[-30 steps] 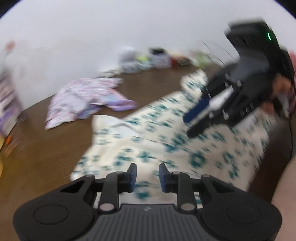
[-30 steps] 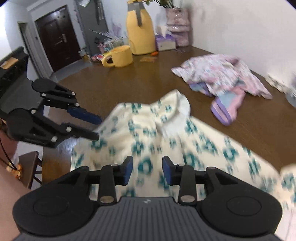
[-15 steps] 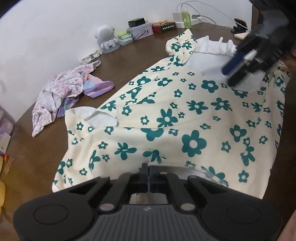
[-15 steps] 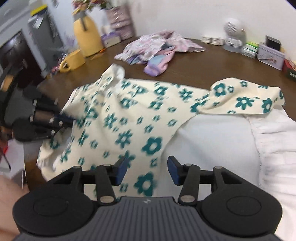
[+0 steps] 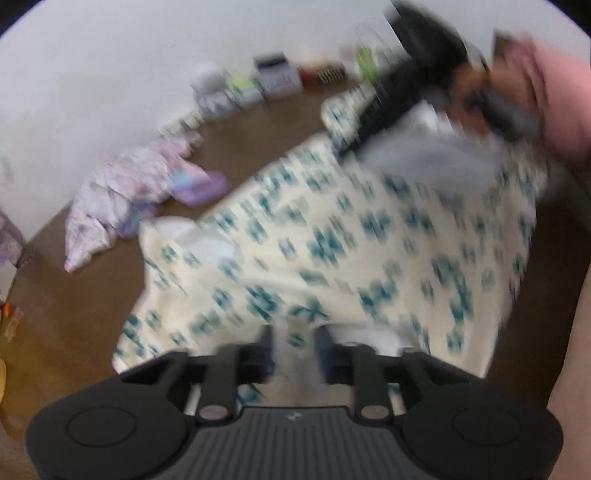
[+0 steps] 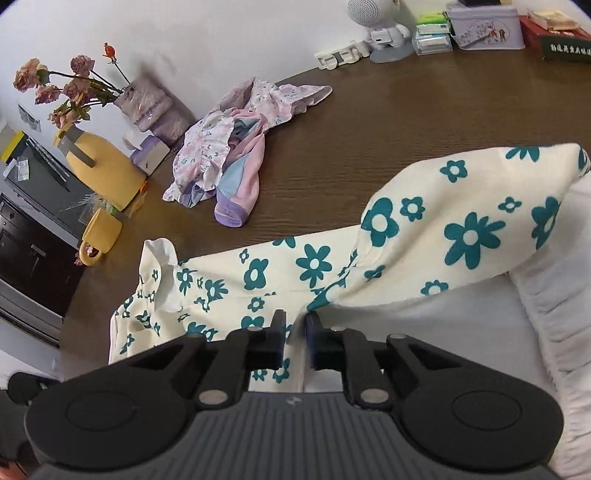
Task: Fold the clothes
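A cream garment with teal flowers (image 5: 332, 240) lies spread on the brown table (image 5: 55, 314). My left gripper (image 5: 293, 343) hovers at its near hem. Its jaws are opening, with the hem between them but not pinched; this view is blurred. In the right wrist view the floral garment (image 6: 314, 266) shows a raised sleeve and white lining. My right gripper (image 6: 295, 325) is closing, its pads pinching a bunched fold where the sleeve meets the body. From the left wrist view the right gripper (image 5: 399, 99) is a dark blur at the garment's far end.
A crumpled pink and purple garment (image 6: 229, 155) lies further back on the table (image 6: 369, 129). A yellow jug (image 6: 99, 170), a yellow mug (image 6: 101, 232) and a flower vase stand at the left edge. A white speaker (image 6: 380, 26) and tins (image 6: 484, 26) line the wall. A pink sleeve (image 5: 554, 92) is at right.
The left jaws have gone from shut on the hem to apart. The right gripper rolled, dropped onto the cloth by the sleeve, and its jaws narrowed onto a fold.
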A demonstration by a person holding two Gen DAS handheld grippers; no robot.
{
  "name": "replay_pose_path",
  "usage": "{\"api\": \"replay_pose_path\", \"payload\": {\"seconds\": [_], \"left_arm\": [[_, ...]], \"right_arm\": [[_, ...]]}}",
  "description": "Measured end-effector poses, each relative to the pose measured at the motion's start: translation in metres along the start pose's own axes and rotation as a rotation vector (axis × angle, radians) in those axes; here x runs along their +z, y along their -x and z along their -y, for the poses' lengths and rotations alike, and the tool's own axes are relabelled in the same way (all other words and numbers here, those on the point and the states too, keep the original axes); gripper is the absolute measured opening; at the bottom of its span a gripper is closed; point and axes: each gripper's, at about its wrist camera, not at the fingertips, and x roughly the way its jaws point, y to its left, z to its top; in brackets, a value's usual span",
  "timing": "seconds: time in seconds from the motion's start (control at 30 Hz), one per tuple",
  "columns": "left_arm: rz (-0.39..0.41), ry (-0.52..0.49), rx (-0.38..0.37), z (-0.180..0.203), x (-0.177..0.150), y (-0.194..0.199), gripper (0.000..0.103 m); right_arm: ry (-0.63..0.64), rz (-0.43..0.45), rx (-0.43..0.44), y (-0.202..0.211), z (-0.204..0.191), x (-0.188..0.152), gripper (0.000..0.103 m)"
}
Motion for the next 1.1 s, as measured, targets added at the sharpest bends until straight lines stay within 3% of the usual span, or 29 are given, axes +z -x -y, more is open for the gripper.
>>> {"api": "replay_pose_path", "payload": {"seconds": [0.03, 0.13, 0.27, 0.37, 0.53, 0.57, 0.6, 0.63, 0.7, 0.73, 0.77, 0.8, 0.93, 1.1], "left_arm": [[0.030, 0.039, -0.015, -0.009, 0.008, 0.004, 0.051], [0.043, 0.176, -0.053, -0.034, 0.040, -0.010, 0.051], [-0.076, 0.338, -0.075, -0.055, 0.071, -0.062, 0.047], [-0.145, 0.450, -0.084, -0.065, 0.081, -0.096, 0.037], [-0.178, 0.598, -0.103, -0.084, 0.074, -0.127, 0.032], [-0.172, 0.617, -0.107, -0.087, 0.073, -0.129, 0.031], [-0.164, 0.628, -0.115, -0.089, 0.072, -0.131, 0.024], [-0.156, 0.636, -0.127, -0.090, 0.072, -0.131, 0.010], [-0.134, 0.638, -0.140, -0.092, 0.073, -0.131, 0.001], [-0.117, 0.627, -0.136, -0.091, 0.075, -0.130, 0.000], [-0.096, 0.615, -0.129, -0.091, 0.077, -0.128, 0.000], [-0.077, 0.611, -0.117, -0.092, 0.079, -0.126, 0.000], [-0.021, 0.623, -0.075, -0.102, 0.086, -0.126, 0.000], [-0.017, 0.631, -0.042, -0.106, 0.083, -0.138, 0.000]], "right_arm": [[0.002, -0.002, -0.006, 0.000, 0.001, -0.001, 0.013], [0.001, -0.006, -0.020, 0.001, 0.003, -0.004, 0.015], [0.017, 0.001, -0.031, 0.003, 0.003, -0.006, 0.015], [0.052, 0.000, -0.041, 0.006, 0.002, -0.006, 0.015], [0.076, -0.012, -0.040, 0.007, 0.005, -0.002, 0.018], [0.079, -0.015, -0.038, 0.006, 0.006, -0.002, 0.018], [0.084, -0.018, -0.035, 0.005, 0.006, -0.001, 0.018], [0.088, -0.019, -0.032, 0.004, 0.006, 0.000, 0.018], [0.096, -0.022, -0.023, 0.002, 0.004, 0.001, 0.018], [0.102, -0.024, -0.017, 0.002, 0.004, 0.002, 0.017], [0.109, -0.025, -0.008, 0.001, 0.003, 0.002, 0.006], [0.116, -0.026, -0.001, 0.001, 0.002, 0.003, 0.003], [0.106, 0.020, -0.006, 0.006, 0.001, 0.007, 0.002], [0.082, 0.056, -0.019, 0.002, 0.004, 0.006, 0.002]]}}
